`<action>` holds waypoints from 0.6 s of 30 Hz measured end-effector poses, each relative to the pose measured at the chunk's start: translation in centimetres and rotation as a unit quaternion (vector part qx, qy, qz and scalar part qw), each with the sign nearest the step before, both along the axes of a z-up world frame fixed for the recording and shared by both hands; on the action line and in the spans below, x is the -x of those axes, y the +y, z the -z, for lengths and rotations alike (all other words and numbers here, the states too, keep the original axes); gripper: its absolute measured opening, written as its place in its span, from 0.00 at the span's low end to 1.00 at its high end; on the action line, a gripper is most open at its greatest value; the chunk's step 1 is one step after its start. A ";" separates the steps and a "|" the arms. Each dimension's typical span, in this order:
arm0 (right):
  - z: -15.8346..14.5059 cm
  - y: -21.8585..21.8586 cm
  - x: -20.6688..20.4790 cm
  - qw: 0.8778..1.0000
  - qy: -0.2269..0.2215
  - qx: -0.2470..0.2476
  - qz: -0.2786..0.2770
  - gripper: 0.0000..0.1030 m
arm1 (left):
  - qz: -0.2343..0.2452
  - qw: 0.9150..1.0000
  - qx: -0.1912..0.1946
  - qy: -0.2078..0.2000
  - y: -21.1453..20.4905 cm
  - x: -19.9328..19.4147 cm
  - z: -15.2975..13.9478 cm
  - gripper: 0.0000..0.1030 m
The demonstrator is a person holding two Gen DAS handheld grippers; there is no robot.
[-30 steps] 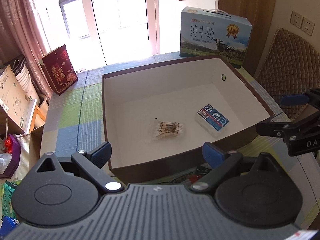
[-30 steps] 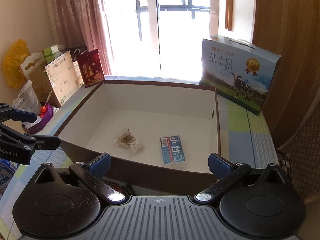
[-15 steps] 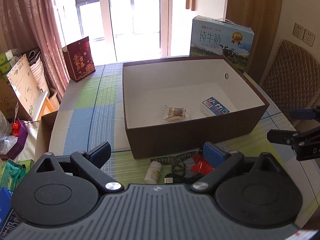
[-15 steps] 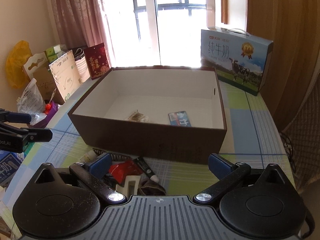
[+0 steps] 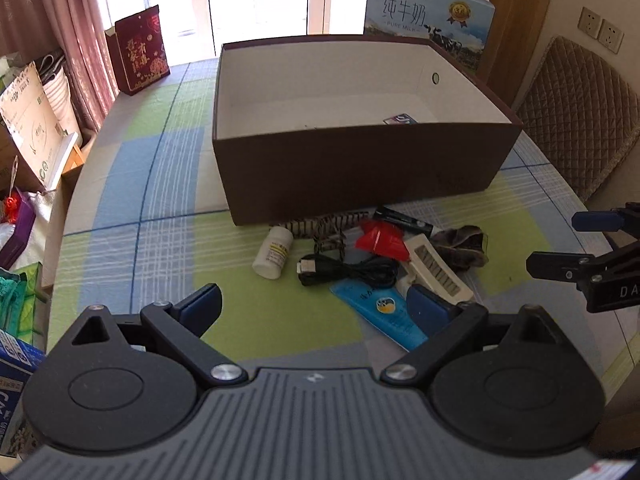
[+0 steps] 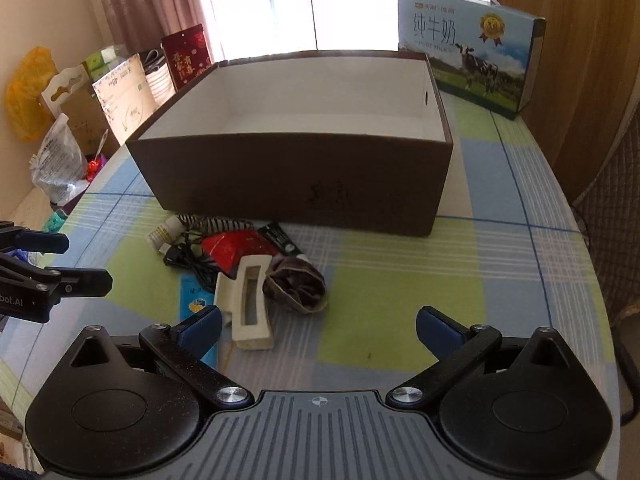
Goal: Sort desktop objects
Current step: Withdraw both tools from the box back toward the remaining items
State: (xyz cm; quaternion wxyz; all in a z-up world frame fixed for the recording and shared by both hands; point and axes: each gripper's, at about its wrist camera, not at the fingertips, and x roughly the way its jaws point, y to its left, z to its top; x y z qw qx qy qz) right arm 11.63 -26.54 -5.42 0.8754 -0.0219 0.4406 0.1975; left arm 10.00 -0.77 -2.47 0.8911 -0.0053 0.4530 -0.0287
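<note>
right wrist view: cream hair clip (image 6: 249, 304), light, rigid, hollow; best pinched across its long sides. right hand-held gripper (image 6: 318, 326) open, empty; left hand-held gripper (image 5: 316, 306) likewise.

Both claws pulled back and dropped lower: the brown box (image 5: 360, 168) now shows mostly its front wall, and the clutter pile like the white bottle (image 5: 274, 257) and hair clip (image 6: 249, 304) popped into view.

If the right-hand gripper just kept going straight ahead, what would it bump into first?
Probably the crumpled brown cloth lying just ahead of the open right gripper, slightly left of centre. If it passed over that, the dark brown cardboard box comes next. Depth is hard to judge.
</note>
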 end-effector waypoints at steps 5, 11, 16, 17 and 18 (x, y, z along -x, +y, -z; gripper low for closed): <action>1.0 -0.9 -0.1 1.000 0.016 0.006 0.009 0.98 | 0.005 1.000 0.010 0.018 -1.2 -0.1 1.6 0.94; 2.2 -1.7 0.0 0.999 0.030 0.005 0.013 0.98 | 0.005 0.999 0.016 0.035 -2.2 -0.5 3.3 0.94; 2.8 -2.1 -0.1 0.999 0.034 0.005 0.014 0.97 | 0.012 0.999 0.021 0.047 -3.5 -0.9 4.5 0.94; 2.9 -2.1 -0.1 0.999 0.035 0.005 0.013 0.97 | 0.014 0.999 0.020 0.049 -3.7 -1.0 4.7 0.94; 3.0 -2.2 -0.1 0.999 0.036 0.005 0.013 0.96 | 0.015 0.998 0.021 0.051 -4.0 -1.2 4.9 0.93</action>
